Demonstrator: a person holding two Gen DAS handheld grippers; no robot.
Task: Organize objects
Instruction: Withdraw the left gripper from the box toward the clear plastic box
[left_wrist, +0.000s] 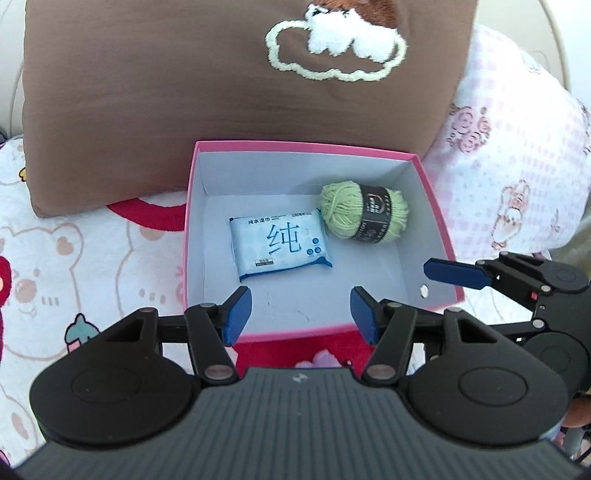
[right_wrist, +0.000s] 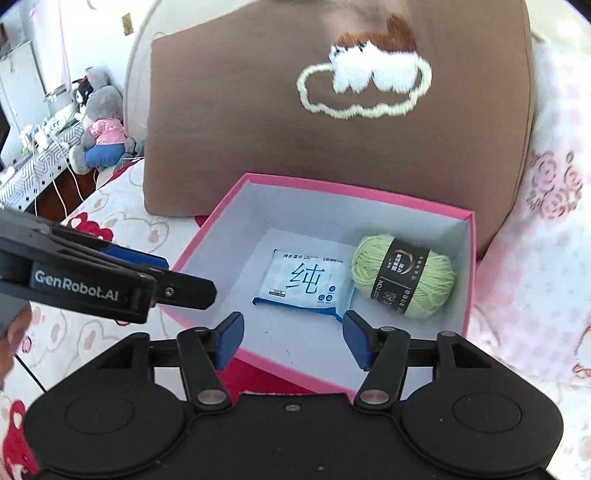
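Brown cushion fabric (left_wrist: 166, 110), stitched with a cream cloud outline, fills the space beyond both your claws, leaning over the patterned bedspread (left_wrist: 55, 258) that spreads under them. Just ahead of your left claw (left_wrist: 301, 314) sits the pink box (left_wrist: 188, 229), white inside and open on top; its near wall lies directly below the blue pads. Your right claw (right_wrist: 293, 338) hangs over that same near edge, close beside the left one. Both claws stand apart with nothing between their pads. Inside the box, the green yarn ball (left_wrist: 364, 210) rests ahead and to the right of each claw, toward the far right corner. The blue wipes pack (left_wrist: 279, 245) lies flat straight ahead, just left of the yarn and touching it.
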